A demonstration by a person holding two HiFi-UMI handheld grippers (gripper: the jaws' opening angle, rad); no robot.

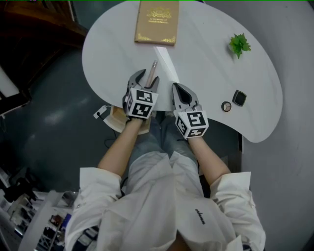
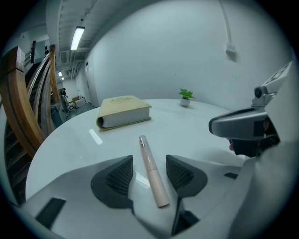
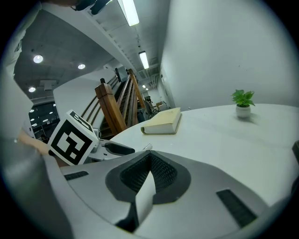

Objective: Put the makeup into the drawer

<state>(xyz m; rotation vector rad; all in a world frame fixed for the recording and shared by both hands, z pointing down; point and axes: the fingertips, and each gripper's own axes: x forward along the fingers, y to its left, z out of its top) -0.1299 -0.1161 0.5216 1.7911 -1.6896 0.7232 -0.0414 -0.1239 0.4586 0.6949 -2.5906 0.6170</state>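
Left gripper view shows the makeup tube [image 2: 150,170] lying on the table [image 2: 196,135] between the jaws of the left gripper [image 2: 149,161]. Its long axis runs roughly along the line the gripper points. The jaws stand apart, with a gap on each side and no pad touching. The right gripper [image 3: 148,156], just beside, has its jaws together on nothing, so the left looks placed to pinch across the tube.

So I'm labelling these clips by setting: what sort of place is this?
Probably an open office or studio hall, not a home: a curved white table with a book and a small potted plant, a wooden staircase behind, and strip lights on a high bare ceiling.
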